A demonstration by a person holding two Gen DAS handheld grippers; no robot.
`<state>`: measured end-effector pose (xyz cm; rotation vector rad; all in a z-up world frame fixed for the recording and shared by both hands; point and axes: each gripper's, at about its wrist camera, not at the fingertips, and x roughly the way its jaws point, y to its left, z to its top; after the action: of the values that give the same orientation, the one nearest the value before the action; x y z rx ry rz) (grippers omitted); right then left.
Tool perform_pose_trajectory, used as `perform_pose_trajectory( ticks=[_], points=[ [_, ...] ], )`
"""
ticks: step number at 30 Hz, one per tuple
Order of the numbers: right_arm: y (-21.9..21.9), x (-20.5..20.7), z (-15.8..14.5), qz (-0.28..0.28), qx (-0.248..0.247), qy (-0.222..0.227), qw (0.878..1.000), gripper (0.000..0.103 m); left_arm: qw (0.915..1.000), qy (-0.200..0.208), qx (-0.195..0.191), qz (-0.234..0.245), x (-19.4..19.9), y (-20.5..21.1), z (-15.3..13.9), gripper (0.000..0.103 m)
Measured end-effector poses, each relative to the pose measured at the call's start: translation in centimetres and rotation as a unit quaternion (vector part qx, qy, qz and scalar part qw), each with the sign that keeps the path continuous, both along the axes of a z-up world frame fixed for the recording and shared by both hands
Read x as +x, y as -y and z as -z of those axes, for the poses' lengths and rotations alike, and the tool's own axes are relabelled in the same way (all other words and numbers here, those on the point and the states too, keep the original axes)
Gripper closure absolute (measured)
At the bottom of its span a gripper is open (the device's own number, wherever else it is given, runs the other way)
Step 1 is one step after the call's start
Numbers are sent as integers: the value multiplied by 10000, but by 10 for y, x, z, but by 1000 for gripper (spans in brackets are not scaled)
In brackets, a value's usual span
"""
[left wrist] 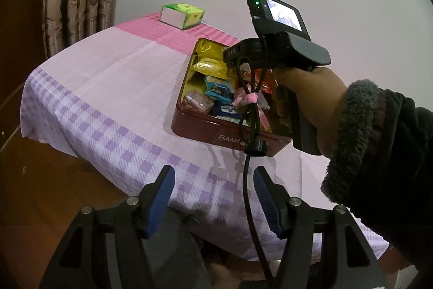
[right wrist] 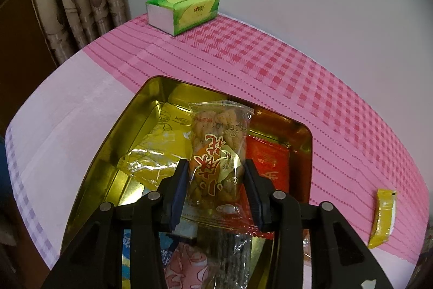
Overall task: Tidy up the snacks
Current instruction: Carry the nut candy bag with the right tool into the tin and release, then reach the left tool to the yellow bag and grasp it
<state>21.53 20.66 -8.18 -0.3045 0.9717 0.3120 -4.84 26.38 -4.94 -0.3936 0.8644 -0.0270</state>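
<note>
One clear snack packet [right wrist: 216,153] lies lengthwise between the right gripper [right wrist: 216,180] fingers, pointing straight ahead over the open tin [right wrist: 89,169]; jaws loosened, barely pinching it. Left gripper [left wrist: 213,197] spread, empty, farther back.

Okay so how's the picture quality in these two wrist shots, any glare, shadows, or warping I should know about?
Left wrist view: strong fisheye bend with dark corners, a dangling cable casting a shadow on the tablecloth, all fairly sharp. Right wrist view: the same warping, bright glare off the tin's gold lining and off the clear snack packet between the right gripper's pads.
</note>
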Motion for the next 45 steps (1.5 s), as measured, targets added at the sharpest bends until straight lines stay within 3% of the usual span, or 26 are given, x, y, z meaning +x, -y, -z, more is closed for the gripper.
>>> perform_pose_trajectory(
  ticks=[1,2,3,7,10,14,18,21,23,26,30,35,37,40,45],
  points=[
    [2,1,0,-1,119,-38,9999,50,10000,-7,14,-1,0,0,0,41],
    [5,0,-3,17,249,-21,9997,27,10000,-8,18,-2,1,0,0,41],
    [8,-3,-8,30,340,64,9994,15,10000,-9,22,-6,1,0,1,41],
    [38,-24,-35,-4,667,458,9967,16,10000,6,96,-7,1,3,1,41],
    [89,-54,-47,195,1007,636,9927,15,9998,39,176,63,-1,8,1,41],
    [188,-109,-37,809,1036,776,9883,14,9990,83,337,265,-2,22,2,41],
    [285,-169,-15,1567,865,756,9809,12,9938,275,709,807,-4,53,6,41],
    [350,-206,2,2243,874,638,9685,11,9862,260,880,1381,1,83,11,41],
    [389,-229,11,2755,1128,586,9528,10,9794,312,1080,1677,6,109,11,41],
    [424,-245,16,3143,1357,625,9375,8,9757,265,948,1958,25,145,8,41],
    [438,-239,-4,3226,1779,761,9266,7,9781,342,910,1841,64,190,-1,41],
    [432,-242,-22,2868,1731,982,9371,5,9730,228,1304,1893,128,232,-7,41],
    [434,-245,-25,2896,1775,966,9356,5,9782,73,1053,1788,157,247,-12,41],
    [441,-249,-34,2887,1966,1028,9314,5,9785,79,916,1848,184,277,-17,41],
    [437,-253,-46,2757,1973,1135,9339,5,9823,-166,793,1690,235,330,3,41]
  ],
)
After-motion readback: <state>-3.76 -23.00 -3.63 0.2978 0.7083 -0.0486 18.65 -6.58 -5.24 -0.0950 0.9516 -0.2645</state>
